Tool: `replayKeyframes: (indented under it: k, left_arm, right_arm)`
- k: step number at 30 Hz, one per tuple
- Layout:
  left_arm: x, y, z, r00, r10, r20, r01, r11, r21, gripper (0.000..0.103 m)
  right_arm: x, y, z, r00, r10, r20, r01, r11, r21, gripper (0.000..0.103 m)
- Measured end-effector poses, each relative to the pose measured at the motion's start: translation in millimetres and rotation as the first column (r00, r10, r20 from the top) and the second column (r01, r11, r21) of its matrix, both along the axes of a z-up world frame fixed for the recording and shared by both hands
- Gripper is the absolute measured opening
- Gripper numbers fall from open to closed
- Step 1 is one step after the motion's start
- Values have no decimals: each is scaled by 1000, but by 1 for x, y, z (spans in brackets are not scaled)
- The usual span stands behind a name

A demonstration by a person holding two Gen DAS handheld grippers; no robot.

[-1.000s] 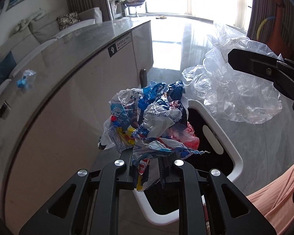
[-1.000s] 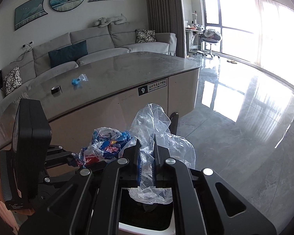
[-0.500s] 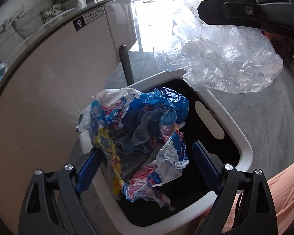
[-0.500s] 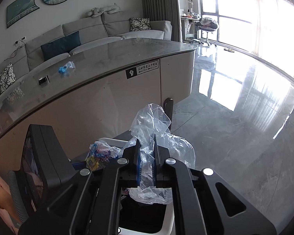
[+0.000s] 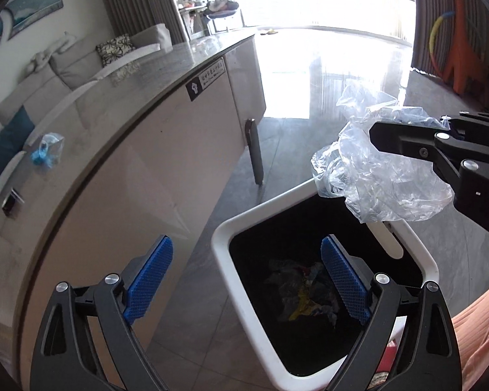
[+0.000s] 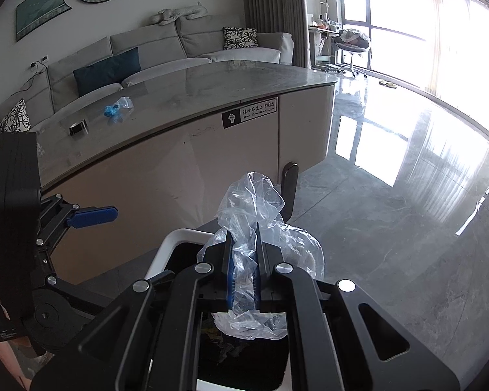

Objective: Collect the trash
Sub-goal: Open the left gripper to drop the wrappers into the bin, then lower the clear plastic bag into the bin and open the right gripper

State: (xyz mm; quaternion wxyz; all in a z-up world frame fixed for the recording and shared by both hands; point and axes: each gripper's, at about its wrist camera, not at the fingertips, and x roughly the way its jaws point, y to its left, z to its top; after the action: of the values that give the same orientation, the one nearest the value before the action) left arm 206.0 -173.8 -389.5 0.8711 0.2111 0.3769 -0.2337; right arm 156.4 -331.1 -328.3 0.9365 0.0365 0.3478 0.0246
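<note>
A white-rimmed trash bin [image 5: 241,228] with a black inside stands on the floor beside the counter. Crumpled coloured wrappers [image 5: 304,288] lie at its bottom. My left gripper [image 5: 244,277] is open and empty above the bin's near left rim. My right gripper [image 6: 243,260] is shut on a clear plastic bag [image 6: 254,215] and holds it over the bin's far right edge; the bag also shows in the left wrist view [image 5: 378,176]. A small blue-and-clear wrapper [image 6: 115,107] lies on the counter top [image 6: 212,84], also in the left wrist view [image 5: 47,153].
A small dark box [image 6: 78,127] lies on the counter. A dark post [image 5: 256,153] stands on the floor between counter and bin. A grey sofa [image 6: 166,49] is behind the counter. Glossy grey floor [image 6: 407,228] spreads to the right. An orange-clad leg [image 5: 472,335] is beside the bin.
My left gripper opened and the coloured wrapper bundle dropped from it into the bin. My right gripper still holds the clear bag above the bin.
</note>
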Motion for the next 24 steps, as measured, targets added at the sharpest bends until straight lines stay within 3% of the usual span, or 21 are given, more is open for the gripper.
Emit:
replayKeyframes:
  k: [11,18,24]
  left_arm:
    - [-5,38,41,996,47,80,-45,998,-37,92]
    - [-1,46,46,994,60,91,-57,998,-41,92]
    - [2,52,47,994,77,84,-73,996,-48,92]
  right_arm:
    - [9,18,-17,996,70,-55,-70,997,-8,9]
    - [27,27,-46,984,110,-142,-110,994,8,10]
    - [30,47,-71,960,165,-224,-182,982,-56,10]
